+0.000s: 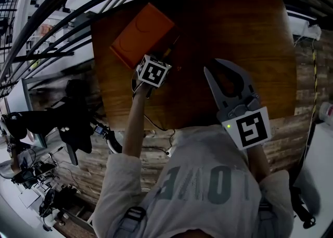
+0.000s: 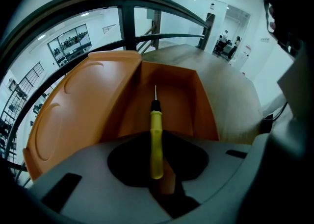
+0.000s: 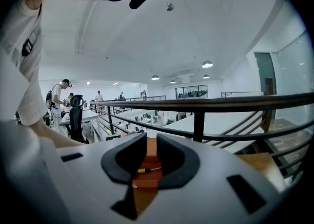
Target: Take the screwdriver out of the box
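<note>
An open orange box (image 1: pixel 140 31) sits at the far left of the round wooden table (image 1: pixel 234 28). In the left gripper view its lid (image 2: pixel 83 110) lies flat to the left of the tray (image 2: pixel 184 100). A screwdriver (image 2: pixel 156 139) with a yellow handle and a thin metal tip lies along the tray. My left gripper (image 2: pixel 158 171) points steeply down into the box (image 2: pixel 184 100), shut on the handle's near end. Only its marker cube (image 1: pixel 153 71) shows clearly in the head view. My right gripper (image 1: pixel 221 67) hovers over the table's near middle, open and holding nothing; through its jaws (image 3: pixel 151 157) the screwdriver (image 3: pixel 143 170) shows far off.
Dark railing bars (image 1: pixel 62 18) curve round the table's far and left sides. A black cable (image 1: pixel 156 125) hangs off the table's near edge. A black chair (image 1: pixel 73 122) stands to the left below. People (image 3: pixel 61 98) stand at desks far off.
</note>
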The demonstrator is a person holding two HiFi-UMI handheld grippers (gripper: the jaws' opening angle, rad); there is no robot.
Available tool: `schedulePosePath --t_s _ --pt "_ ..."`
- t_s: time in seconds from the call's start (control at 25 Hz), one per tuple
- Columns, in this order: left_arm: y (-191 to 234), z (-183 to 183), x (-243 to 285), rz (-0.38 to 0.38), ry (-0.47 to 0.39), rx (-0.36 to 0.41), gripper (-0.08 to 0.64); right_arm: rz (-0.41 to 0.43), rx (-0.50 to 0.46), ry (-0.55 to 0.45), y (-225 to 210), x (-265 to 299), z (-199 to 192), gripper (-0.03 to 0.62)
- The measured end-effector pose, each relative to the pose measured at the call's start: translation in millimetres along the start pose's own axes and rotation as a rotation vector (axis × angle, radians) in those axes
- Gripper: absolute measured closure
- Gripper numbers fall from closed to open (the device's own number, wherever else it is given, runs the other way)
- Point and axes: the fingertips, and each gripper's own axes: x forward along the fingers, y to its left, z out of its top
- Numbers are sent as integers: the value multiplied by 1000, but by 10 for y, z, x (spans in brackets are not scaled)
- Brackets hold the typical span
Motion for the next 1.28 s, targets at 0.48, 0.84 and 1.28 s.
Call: schedulePosePath --t_s 0.48,0.84,1.28 --pt "-148 524 -660 48 -244 -18 479 -21 -35 -52 -32 -16 205 523" --pt "-231 1318 -2038 282 -714 -76 477 -57 -50 -176 -53 -91 500 523" --pt "-509 1149 -3193 502 -1222 -284 477 -51 -77 -246 60 -177 666 523"
